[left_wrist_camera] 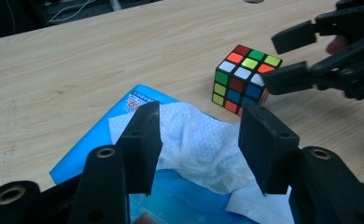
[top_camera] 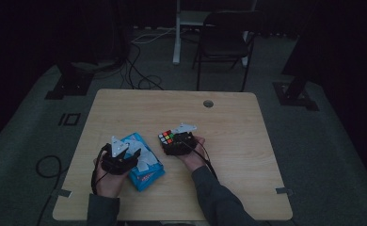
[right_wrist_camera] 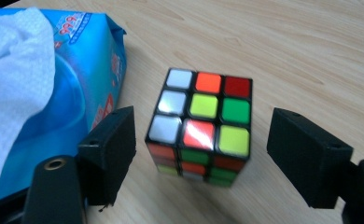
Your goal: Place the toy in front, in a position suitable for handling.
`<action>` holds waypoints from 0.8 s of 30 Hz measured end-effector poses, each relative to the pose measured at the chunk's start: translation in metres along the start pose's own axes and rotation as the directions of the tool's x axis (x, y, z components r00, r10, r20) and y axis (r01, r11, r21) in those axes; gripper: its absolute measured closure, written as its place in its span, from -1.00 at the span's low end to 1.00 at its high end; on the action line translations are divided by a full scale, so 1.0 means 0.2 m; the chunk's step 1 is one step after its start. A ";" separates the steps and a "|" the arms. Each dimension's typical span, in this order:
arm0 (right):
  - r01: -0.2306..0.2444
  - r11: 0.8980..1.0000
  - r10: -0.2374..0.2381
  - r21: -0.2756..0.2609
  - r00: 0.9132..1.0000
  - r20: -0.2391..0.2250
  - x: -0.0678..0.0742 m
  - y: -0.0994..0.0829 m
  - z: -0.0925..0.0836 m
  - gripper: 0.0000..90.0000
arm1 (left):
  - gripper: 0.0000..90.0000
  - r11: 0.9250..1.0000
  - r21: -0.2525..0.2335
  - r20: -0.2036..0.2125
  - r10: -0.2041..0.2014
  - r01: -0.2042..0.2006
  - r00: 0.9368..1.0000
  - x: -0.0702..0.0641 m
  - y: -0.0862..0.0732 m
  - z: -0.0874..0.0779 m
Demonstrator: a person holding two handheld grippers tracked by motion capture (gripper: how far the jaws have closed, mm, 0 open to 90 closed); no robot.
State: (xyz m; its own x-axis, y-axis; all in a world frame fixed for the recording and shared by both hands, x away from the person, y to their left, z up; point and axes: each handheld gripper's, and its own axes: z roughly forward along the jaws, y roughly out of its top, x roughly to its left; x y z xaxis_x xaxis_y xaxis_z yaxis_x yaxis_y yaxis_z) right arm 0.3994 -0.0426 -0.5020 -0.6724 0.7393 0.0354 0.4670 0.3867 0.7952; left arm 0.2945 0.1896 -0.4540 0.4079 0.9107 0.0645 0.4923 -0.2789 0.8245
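1. My right claw (right_wrist_camera: 201, 154) stands with its jaws apart on either side of the puzzle cube (right_wrist_camera: 201, 126). There is a clear gap at each pad, so nothing is gripped.
2. My left claw (left_wrist_camera: 199, 149) is also spread. Its jaws straddle the white tissue (left_wrist_camera: 199, 140) that sticks up from the blue tissue pack (left_wrist_camera: 124, 116). The pads do not look pressed into the paper, so I count it as not clamped.
3. The cube sits on the wooden counter (top_camera: 228, 122) just right of the pack and close to it but apart from it. It rests on its own base with a mixed top face of white, orange, red, yellow and green tiles.
4. The pack lies flat at the near left of the counter. One crumpled sheet is pulled partly out of its slot and the rest is inside; how full it is I cannot tell.
5. As I judge it, the step in hand is taking the cube with the right claw while the left waits over the tissue.
6. The next move calls for easing the right jaws square onto two opposite faces and closing evenly, so that the cube does not twist or slide toward the pack.
7. Beyond the far edge of the counter a dark chair (top_camera: 226, 40) stands on the floor among cables.
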 end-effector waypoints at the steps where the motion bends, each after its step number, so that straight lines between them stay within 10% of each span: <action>1: 0.000 1.000 0.000 0.000 1.000 0.000 0.00 0.00 0.00 -0.48 | 0.11 1.000 0.000 0.000 0.000 0.000 1.000 0.00 0.00 0.00; 9: 0.002 0.998 -0.003 0.068 1.000 0.025 0.02 0.03 0.12 -0.48 | 0.17 1.000 0.002 0.074 0.013 -0.013 0.997 -0.09 0.00 0.01; 19: 0.014 0.995 -0.017 0.102 0.999 0.028 0.00 0.02 0.14 -0.25 | 0.55 0.997 0.037 0.213 0.062 -0.071 0.975 -0.32 -0.03 0.08; 24: 0.025 0.995 -0.028 0.096 0.999 0.031 0.00 0.02 0.13 -0.25 | 0.62 0.988 0.102 0.218 0.087 -0.112 0.972 -0.39 -0.08 0.16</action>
State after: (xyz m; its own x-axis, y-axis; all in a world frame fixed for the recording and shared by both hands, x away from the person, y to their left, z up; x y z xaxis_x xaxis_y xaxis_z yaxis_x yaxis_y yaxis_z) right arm 0.4159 -0.0267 -0.5153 -0.6673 0.7448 -0.0056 0.5030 0.4562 0.7341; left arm 0.2793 0.1127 -0.4909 0.6071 0.7945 0.0121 0.5196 -0.4085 0.7504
